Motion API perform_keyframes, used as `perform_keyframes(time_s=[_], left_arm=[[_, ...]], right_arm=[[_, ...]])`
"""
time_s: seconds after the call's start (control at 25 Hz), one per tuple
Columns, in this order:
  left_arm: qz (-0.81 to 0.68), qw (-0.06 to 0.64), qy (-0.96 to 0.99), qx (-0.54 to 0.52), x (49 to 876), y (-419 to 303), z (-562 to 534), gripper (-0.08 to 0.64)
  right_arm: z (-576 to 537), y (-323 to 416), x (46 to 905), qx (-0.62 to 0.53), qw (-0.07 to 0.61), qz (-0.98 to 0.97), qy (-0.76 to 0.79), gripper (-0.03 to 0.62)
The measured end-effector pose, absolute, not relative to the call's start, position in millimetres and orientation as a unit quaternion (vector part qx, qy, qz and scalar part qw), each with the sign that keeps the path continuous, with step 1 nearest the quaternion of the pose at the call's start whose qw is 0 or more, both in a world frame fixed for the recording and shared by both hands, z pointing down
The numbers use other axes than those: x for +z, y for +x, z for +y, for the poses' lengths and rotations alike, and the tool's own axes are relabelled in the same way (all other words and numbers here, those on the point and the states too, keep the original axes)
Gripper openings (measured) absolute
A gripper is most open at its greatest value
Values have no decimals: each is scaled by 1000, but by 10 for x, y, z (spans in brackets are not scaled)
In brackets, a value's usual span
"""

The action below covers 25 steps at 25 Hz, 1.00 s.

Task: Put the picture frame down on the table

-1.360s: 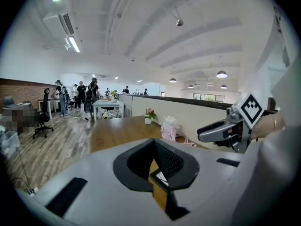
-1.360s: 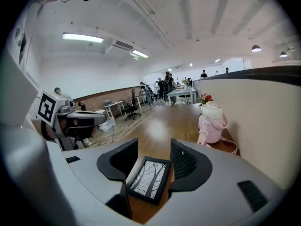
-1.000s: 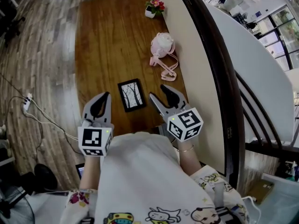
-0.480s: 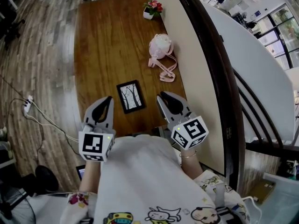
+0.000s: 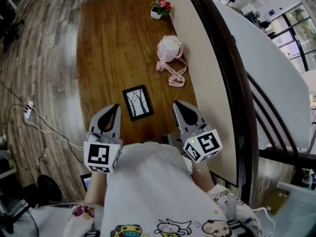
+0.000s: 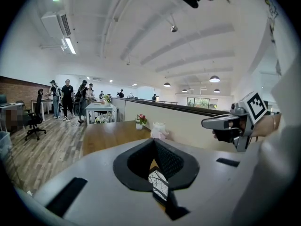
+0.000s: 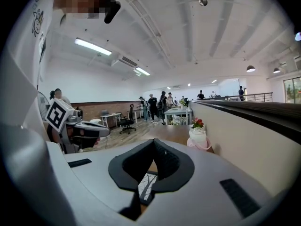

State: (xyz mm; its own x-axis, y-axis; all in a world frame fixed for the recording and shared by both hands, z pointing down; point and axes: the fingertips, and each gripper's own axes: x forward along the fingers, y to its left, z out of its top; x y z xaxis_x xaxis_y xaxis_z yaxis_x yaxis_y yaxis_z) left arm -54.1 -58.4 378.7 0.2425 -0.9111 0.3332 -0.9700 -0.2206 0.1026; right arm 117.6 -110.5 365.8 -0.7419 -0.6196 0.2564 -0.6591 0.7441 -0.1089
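Closest to me, below the picture frame (image 5: 138,102) in the head view, my white shirt (image 5: 148,181) fills the bottom of the picture. The two marker cubes sit just above it.

The left tongs (image 5: 114,107) hang to the left of the frame, near it but not touching. Their jaws are pressed together at the tips and grip nothing. The right tongs (image 5: 176,104) hang to the right of the frame, also apart from it. Their jaws have just been closing and now meet completely, with nothing caught between them. Through each tool's own camera I see a sliver of the frame's tree print past the closed jaws.

The frame lies flat and face up between the two tools, on the near end of the wooden table (image 5: 108,48). It has a black border around a picture of bare trees and is turned slightly askew to the table edge.

Beyond the frame and to its right is a pink pouch (image 5: 169,48), its strap (image 5: 175,75) trailing back toward the frame. Farther beyond the frame, at the table's far right corner, stands a small flower pot (image 5: 160,8). A cream wall (image 5: 202,48) runs along the side to the right of the frame. Left of the frame, off the table, a cable (image 5: 37,120) lies on the wooden floor (image 5: 39,58).
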Motion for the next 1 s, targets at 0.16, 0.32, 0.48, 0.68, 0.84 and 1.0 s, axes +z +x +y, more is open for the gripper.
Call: perform_keyframes(time_s=[0.16, 0.32, 0.48, 0.68, 0.84, 1.0], left_arm=[[-605, 151, 775, 103, 3839, -537, -591, 3], [-604, 153, 775, 104, 3853, -537, -611, 3], [-604, 152, 775, 106, 3863, -554, -639, 3], [-605, 154, 774, 106, 3878, -584, -665, 3], [-604, 150, 775, 110, 3874, -590, -656, 3], [-605, 153, 774, 107, 3877, -597, -655, 3]], right_arm=[[-1095, 1198, 3713, 98, 108, -926, 347, 0], [-1110, 1210, 3741, 106, 109, -924, 350, 0], [-1142, 1215, 3758, 105, 112, -923, 354, 0], [-1168, 1210, 3776, 108, 114, -922, 355, 0], [-1162, 1195, 3781, 108, 117, -922, 354, 0], [-1165, 1180, 3784, 110, 118, -921, 353, 0]])
